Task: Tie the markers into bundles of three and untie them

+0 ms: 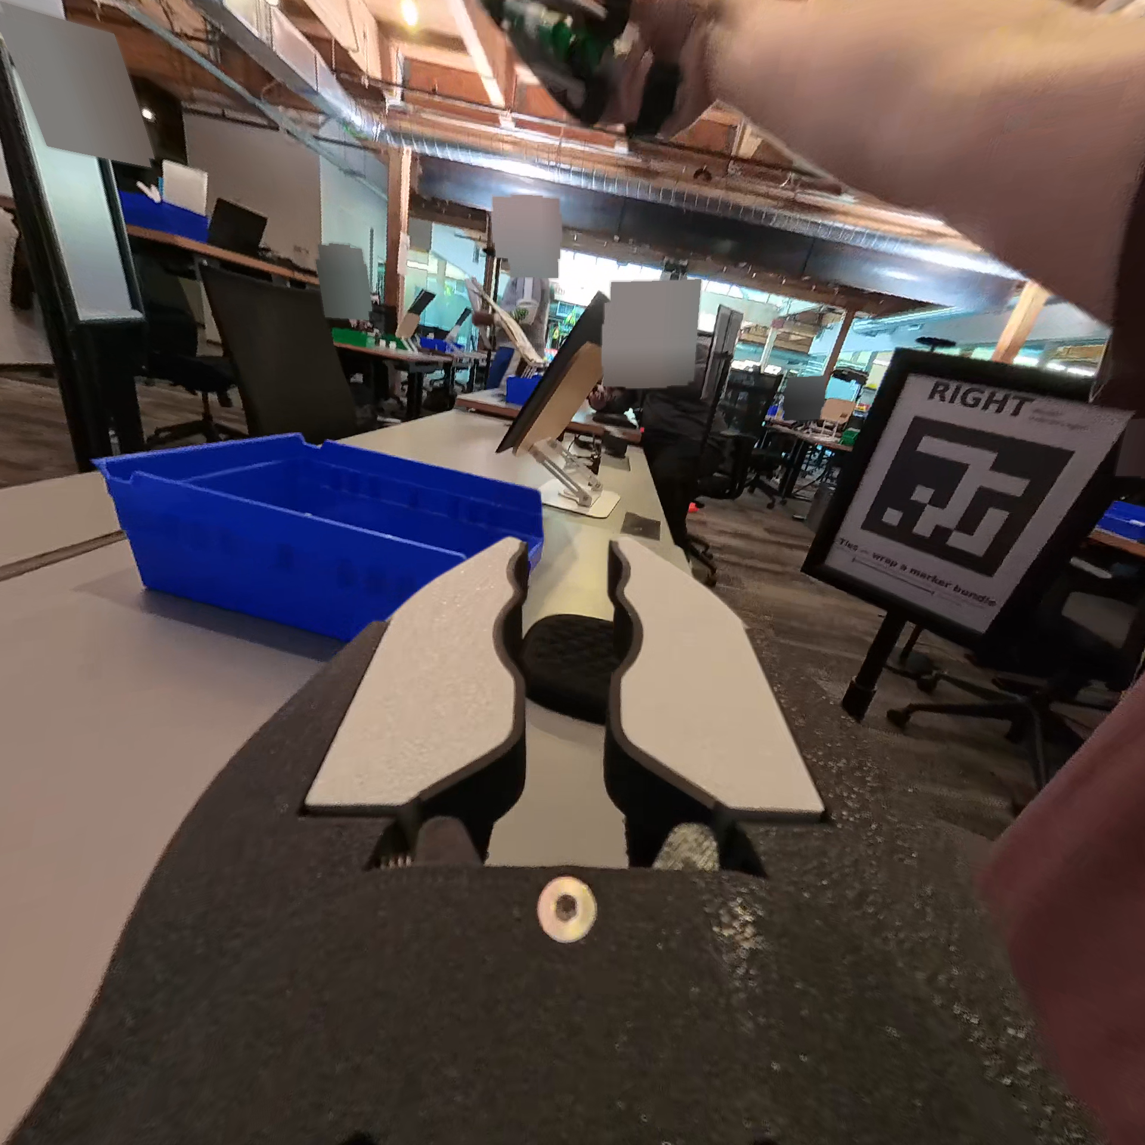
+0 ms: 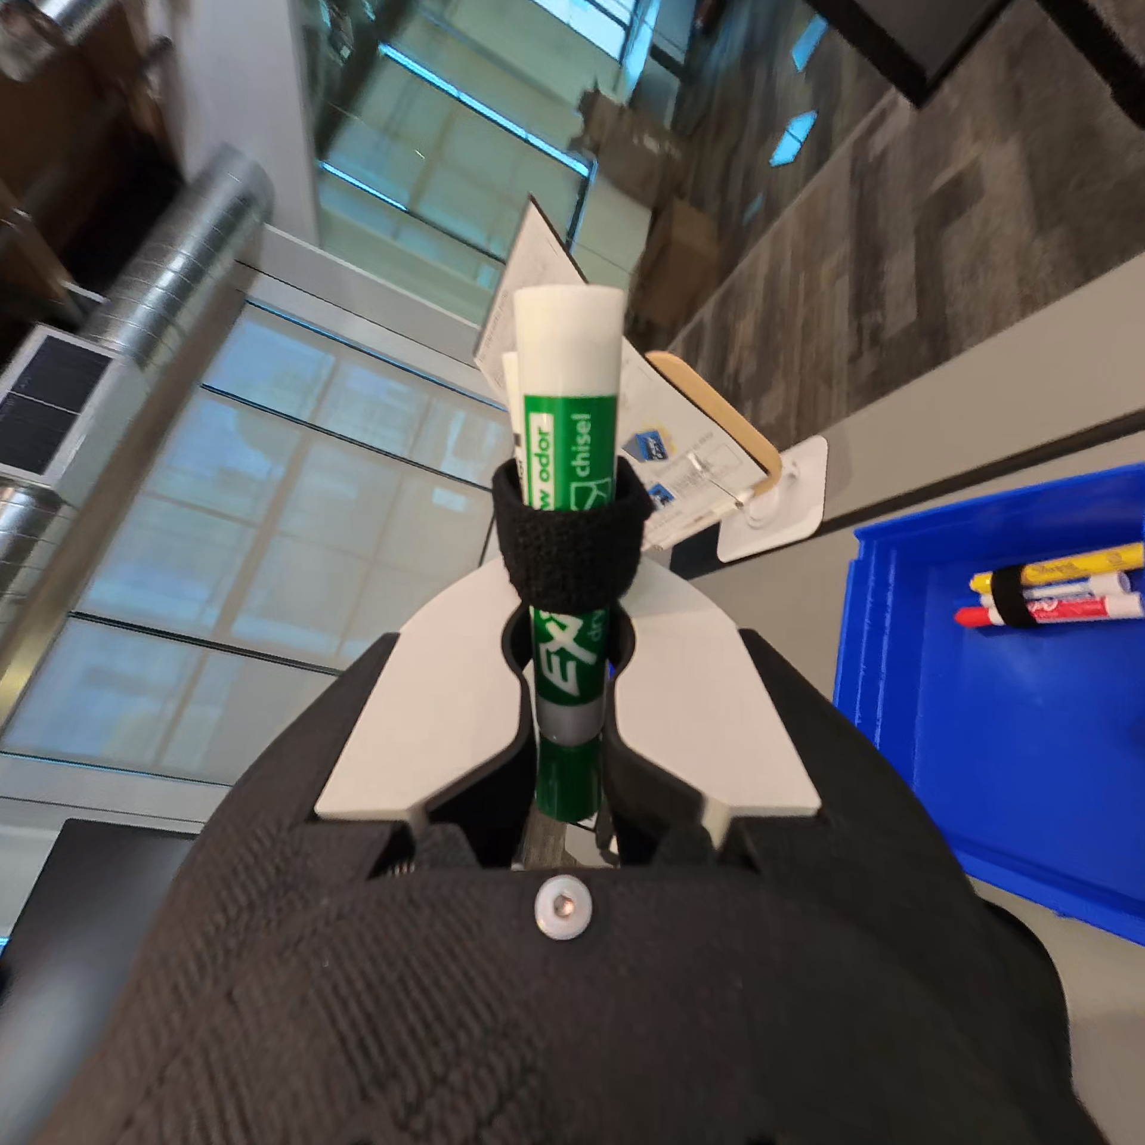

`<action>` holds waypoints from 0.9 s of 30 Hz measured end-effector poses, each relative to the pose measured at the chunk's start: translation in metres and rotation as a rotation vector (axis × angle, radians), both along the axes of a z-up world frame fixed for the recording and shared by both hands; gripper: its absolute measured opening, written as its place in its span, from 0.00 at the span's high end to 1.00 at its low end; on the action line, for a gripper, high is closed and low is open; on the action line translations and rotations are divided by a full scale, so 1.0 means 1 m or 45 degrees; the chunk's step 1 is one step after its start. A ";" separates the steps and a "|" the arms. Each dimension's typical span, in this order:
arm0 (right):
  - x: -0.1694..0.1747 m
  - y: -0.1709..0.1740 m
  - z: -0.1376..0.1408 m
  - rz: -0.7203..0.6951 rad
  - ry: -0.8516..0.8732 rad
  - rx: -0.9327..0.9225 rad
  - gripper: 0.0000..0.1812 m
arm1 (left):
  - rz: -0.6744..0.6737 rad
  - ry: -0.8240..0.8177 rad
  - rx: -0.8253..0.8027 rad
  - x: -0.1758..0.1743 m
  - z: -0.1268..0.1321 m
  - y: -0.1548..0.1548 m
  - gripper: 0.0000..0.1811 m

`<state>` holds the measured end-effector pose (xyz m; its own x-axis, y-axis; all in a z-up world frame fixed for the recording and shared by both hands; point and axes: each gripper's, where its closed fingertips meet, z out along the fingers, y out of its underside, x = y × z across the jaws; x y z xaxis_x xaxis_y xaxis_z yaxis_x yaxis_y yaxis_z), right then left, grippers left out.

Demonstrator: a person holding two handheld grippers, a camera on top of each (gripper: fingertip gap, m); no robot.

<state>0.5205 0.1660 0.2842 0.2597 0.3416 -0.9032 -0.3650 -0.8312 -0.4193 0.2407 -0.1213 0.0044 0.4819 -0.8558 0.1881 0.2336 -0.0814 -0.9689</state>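
Observation:
My right gripper [image 2: 567, 598] is shut on a bundle of markers [image 2: 567, 434]. A green-and-white marker is foremost, and a black strap [image 2: 567, 545] is wrapped around the bundle just past the fingertips. The bundle is held up in the air, above and to the left of a blue bin [image 2: 991, 774]. In that bin lies a second bundle [image 2: 1053, 595] of yellow, blue and red markers tied with a black strap. My left gripper [image 1: 567, 557] is open and empty, low over the grey table [image 1: 124, 712]. The right gripper with its green marker [image 1: 576, 56] shows blurred at the top of the left wrist view.
The blue bin [image 1: 310, 514] stands left of and beyond my left gripper. A board on a white stand [image 1: 557, 403] is farther back on the table. A framed sign on a black stand [image 1: 966, 502] is at the right, off the table. A person's arm [image 1: 929, 124] crosses the top right. Some 50 cm of space lies between my two pairs of fingers.

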 end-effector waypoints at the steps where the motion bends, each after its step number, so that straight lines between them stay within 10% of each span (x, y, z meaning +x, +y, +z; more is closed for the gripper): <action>1: 0.005 0.000 0.005 -0.004 0.005 0.010 0.89 | -0.004 0.000 -0.012 0.001 -0.002 0.001 0.87; 22: 0.015 0.013 -0.055 0.017 0.056 -0.134 0.90 | -0.025 0.019 -0.115 0.009 -0.024 0.014 0.88; 27: 0.008 0.013 -0.014 0.054 0.104 -0.078 0.90 | -0.048 0.063 -0.124 0.017 -0.031 0.013 0.88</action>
